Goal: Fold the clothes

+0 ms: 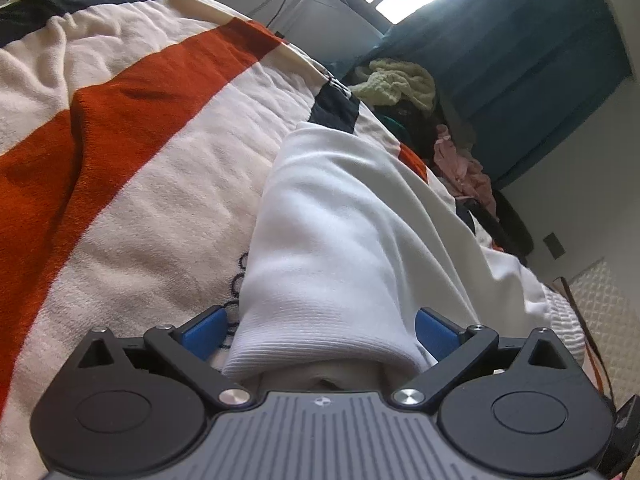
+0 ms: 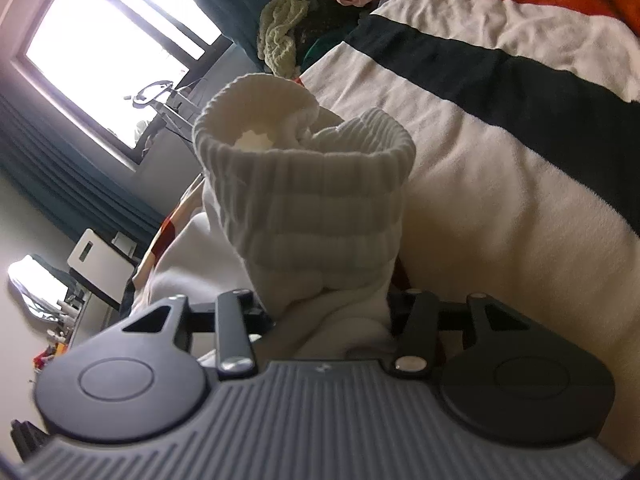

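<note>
Garment (image 1: pixel 340 220) in white lies on the striped blanket (image 1: pixel 140 140) of the bed, its ribbed hem reaching into the left gripper (image 1: pixel 320 332). That gripper stands wide, one blue finger (image 1: pixel 204 330) on each side of the hem, and I see no pressing on the cloth. In the right wrist view the ribbed cuff (image 2: pixel 304 192) stands upright just ahead of the right gripper (image 2: pixel 326 312), and the white cloth fills the space between its jaws. The jaws look partly closed; the pads are hidden, so I cannot tell if they hold it.

I judge the folding to be at an early or middle step: the garment looks laid long, perhaps doubled once, and is not yet a tidy packet. A pile of other clothes (image 1: pixel 400 84) waits beyond the bed.

A dark embroidered mark (image 1: pixel 236 280) shows on the blanket beside the hem, but it cannot be read
</note>
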`<state>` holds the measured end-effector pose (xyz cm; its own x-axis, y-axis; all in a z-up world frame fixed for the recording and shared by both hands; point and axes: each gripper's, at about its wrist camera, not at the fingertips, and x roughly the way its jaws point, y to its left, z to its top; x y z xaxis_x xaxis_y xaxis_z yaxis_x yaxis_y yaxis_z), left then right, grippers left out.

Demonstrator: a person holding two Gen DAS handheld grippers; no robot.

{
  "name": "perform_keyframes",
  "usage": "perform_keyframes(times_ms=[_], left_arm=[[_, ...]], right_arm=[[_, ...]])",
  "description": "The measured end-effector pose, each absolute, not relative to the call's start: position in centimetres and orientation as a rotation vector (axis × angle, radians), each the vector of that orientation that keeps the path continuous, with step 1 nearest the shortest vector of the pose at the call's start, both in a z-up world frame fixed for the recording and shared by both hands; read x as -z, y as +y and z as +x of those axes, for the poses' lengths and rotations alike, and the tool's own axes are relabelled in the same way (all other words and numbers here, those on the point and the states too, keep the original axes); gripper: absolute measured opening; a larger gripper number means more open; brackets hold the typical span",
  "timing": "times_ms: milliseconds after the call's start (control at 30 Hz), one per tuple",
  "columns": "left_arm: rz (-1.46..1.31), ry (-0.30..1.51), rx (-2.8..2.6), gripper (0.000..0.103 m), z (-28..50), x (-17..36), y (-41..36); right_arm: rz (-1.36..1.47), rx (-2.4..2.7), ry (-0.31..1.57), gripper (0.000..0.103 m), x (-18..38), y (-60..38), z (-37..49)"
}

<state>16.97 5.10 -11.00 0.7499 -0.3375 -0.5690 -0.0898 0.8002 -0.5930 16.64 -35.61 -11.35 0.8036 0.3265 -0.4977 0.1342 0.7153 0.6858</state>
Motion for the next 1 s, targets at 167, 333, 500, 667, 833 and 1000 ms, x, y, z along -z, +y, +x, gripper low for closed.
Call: perform_keyframes(times_ms=[167,333,500,667,833,1000], left_arm=[[-0.643,0.704,0.144,0.088,17.1,11.3,5.1],[-0.658,0.693,0.147,0.076,16.8,11.2,5.3],[-0.654,0.667,0.146,0.068,16.5,10.8,5.2],[-0.674,0.623,0.167,0.057,16.1,10.1,5.4],[-0.726,0.581,0.202,0.05,15.9,9.2,5.8],[-0.776,0.533,0.238,0.047,15.8,7.6,6.2]], right_arm=[[0.781,-0.11,0.649,0.05,11.4,-35.6,17.0],[0.791,-0.106,0.651,0.05,11.6,-35.7,16.7],[0.783,-0.106,0.644,0.05,11.4,-35.5,16.6],[0.78,-0.116,0.611,0.044,10.7,-35.5,16.4],[0.792,-0.144,0.55,0.04,9.2,-35.6,16.1],[0.801,-0.198,0.465,0.038,6.7,-35.8,15.8]])
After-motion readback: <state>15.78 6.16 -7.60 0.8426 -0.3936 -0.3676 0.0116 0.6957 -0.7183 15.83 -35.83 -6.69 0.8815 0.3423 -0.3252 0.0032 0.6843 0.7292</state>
